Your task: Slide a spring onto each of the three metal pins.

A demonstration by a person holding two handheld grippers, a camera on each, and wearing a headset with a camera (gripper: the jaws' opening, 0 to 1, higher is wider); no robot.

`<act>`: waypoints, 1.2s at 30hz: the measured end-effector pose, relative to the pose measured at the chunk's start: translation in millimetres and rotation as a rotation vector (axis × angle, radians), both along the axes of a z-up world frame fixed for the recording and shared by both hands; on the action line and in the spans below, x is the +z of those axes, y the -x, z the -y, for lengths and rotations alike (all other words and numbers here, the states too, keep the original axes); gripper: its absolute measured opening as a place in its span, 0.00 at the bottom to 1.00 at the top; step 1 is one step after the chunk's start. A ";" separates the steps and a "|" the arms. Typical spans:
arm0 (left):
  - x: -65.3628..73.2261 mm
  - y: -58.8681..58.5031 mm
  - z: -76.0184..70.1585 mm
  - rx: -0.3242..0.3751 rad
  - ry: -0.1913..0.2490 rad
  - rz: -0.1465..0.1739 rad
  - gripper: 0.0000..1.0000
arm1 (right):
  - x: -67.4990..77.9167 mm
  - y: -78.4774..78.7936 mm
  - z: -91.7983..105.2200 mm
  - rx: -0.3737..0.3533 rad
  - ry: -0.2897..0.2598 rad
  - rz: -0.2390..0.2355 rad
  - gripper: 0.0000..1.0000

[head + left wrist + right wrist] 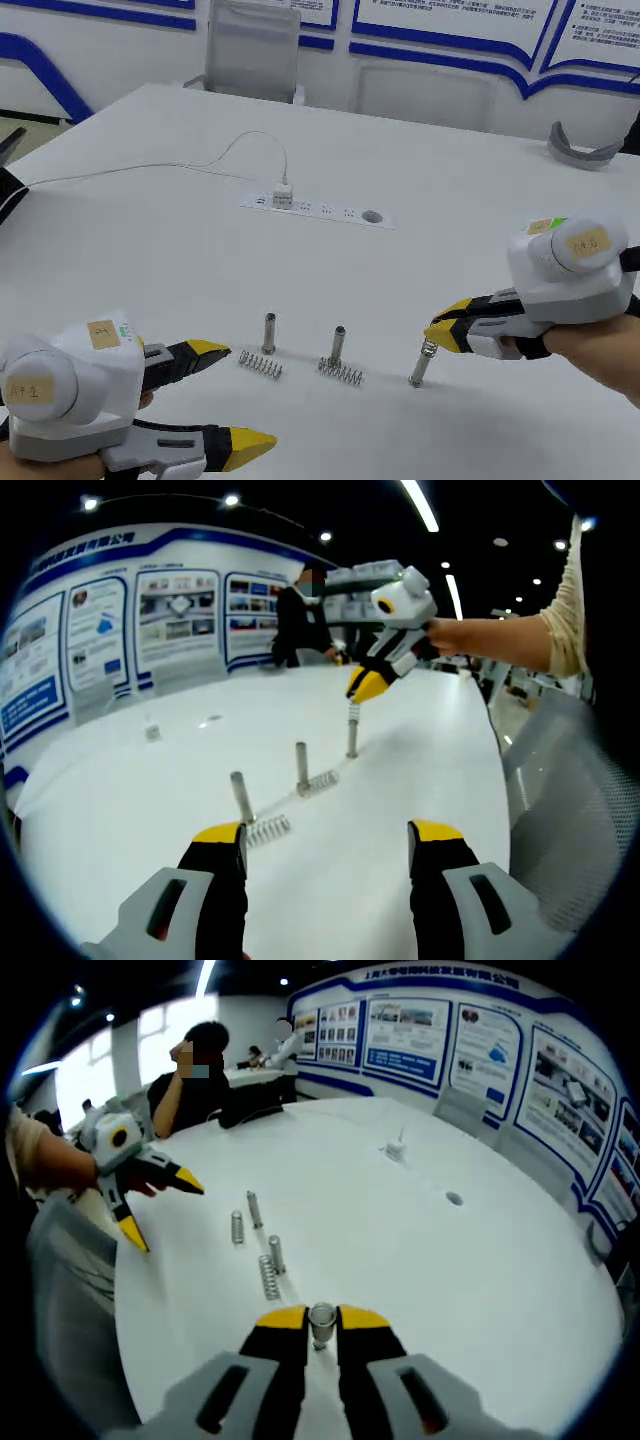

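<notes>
Springs lie flat on the white bench (150, 250): one spring (260, 364) at about 6 o'clock from the left pin (269, 332), a second spring (340, 372) just beside the foot of the middle pin (338, 345). The right pin (420, 368) leans, its top clamped between the closed jaws of the right hand-held gripper (432, 338); ribbed coils seem to sit on its upper part. At 7 o'clock in the head view, the left hand-held gripper (240, 393) hovers with jaws wide apart, holding nothing.
</notes>
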State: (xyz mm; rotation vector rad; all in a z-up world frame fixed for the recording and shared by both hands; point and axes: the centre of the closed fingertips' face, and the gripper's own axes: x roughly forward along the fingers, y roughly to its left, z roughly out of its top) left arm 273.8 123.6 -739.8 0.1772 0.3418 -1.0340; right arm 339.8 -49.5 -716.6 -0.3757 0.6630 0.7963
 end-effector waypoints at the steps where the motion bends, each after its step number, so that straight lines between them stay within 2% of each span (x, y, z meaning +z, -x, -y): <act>1: -0.2 0.1 0.0 0.000 -0.001 -0.001 0.66 | -1.5 -0.5 -0.1 -0.001 -0.001 -0.001 0.12; 22: -1.7 0.7 -2.2 0.011 -0.009 -0.001 0.66 | -26.4 -7.1 -0.6 -0.024 -0.001 -0.006 0.12; 36: -3.0 1.1 -2.2 0.011 -0.003 -0.005 0.66 | -39.6 -7.3 -0.9 -0.041 -0.002 -0.035 0.12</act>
